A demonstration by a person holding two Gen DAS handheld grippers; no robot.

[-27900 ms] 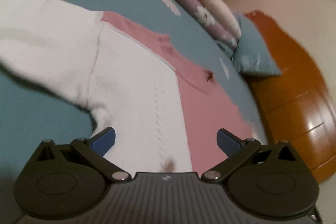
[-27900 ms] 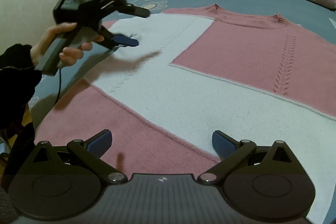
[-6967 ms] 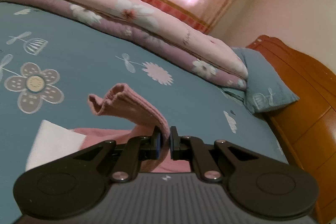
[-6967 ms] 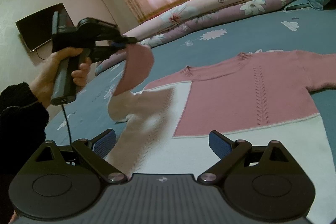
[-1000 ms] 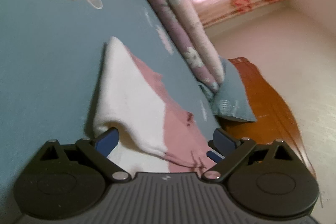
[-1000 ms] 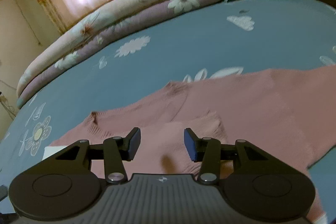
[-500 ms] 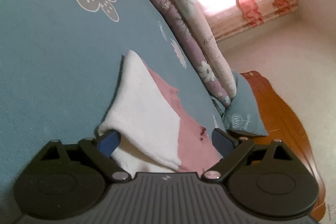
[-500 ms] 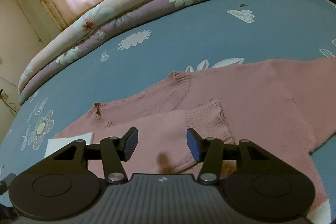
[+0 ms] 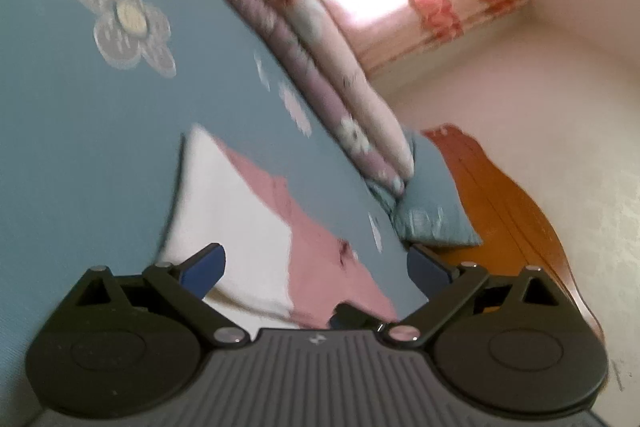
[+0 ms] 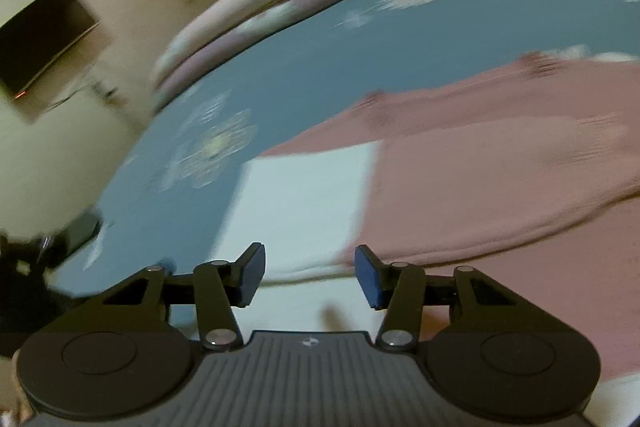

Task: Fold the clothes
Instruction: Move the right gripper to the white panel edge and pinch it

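A pink and white knit sweater (image 10: pixel 500 167) lies flat on the blue flowered bedsheet (image 10: pixel 304 67), its sleeve folded across the chest. My right gripper (image 10: pixel 310 277) hovers over the white patch of that fold (image 10: pixel 308 195); its jaws are closing, still apart, with nothing pressed between the pads. My left gripper (image 9: pixel 316 269) stands wide open just above the sweater's white edge (image 9: pixel 232 219), holding nothing. In the right wrist view it shows only as a dark blur (image 10: pixel 76 231) at the far left.
A rolled pink and lilac quilt (image 9: pixel 320 67) runs along the far side of the bed. A blue pillow (image 9: pixel 432 211) leans on the orange wooden headboard (image 9: pixel 512 211). A dark screen (image 10: pixel 44 39) hangs on the wall at left. Bare sheet (image 9: pixel 80 147) lies left of the sweater.
My right gripper swung left, from the pink cuff to the white patch, and its jaws narrowed a little. My left gripper rose off the white edge, still open.
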